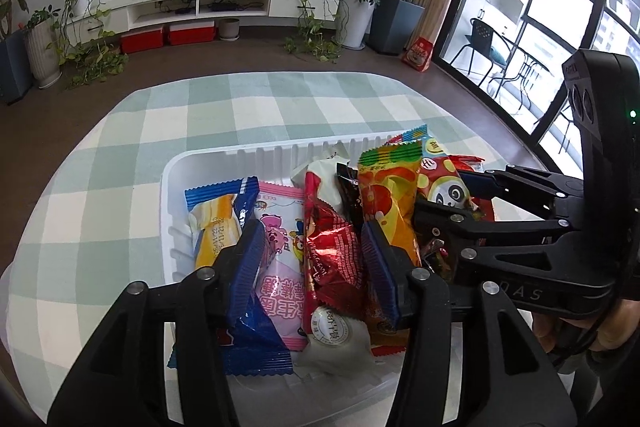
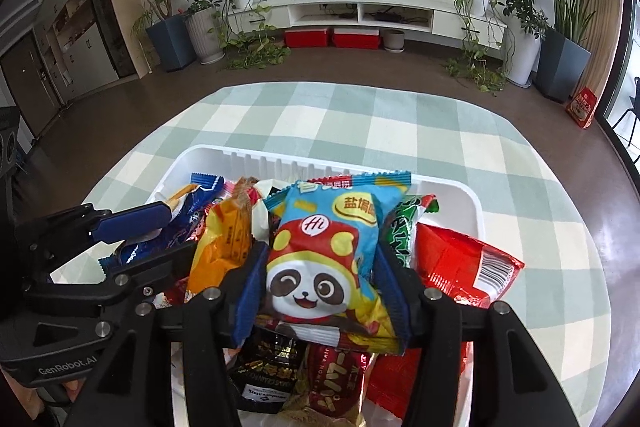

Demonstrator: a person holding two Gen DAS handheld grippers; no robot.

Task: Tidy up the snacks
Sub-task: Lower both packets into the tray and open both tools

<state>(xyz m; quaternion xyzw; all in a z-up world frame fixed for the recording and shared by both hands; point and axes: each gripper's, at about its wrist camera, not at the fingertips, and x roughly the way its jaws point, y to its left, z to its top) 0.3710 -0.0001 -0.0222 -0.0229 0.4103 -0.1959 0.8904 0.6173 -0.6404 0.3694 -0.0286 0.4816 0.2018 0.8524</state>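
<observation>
A white plastic tray (image 1: 200, 163) on the checked tablecloth holds several snack packets. In the left wrist view my left gripper (image 1: 316, 259) is open over the tray, its blue pads either side of a pink packet (image 1: 280, 267) and a red packet (image 1: 332, 251). A blue-and-yellow packet (image 1: 216, 215) lies to the left, an orange packet (image 1: 388, 195) to the right. In the right wrist view my right gripper (image 2: 320, 283) is shut on the blue panda packet (image 2: 324, 259) above the tray (image 2: 460, 195). The left gripper (image 2: 132, 223) shows at the left there.
The tray sits on a table with a green-and-white checked cloth (image 1: 240, 107). Red packets (image 2: 460, 259) and a green packet (image 2: 404, 227) lie at the tray's right side. Beyond the table are a TV cabinet, potted plants and a glass door.
</observation>
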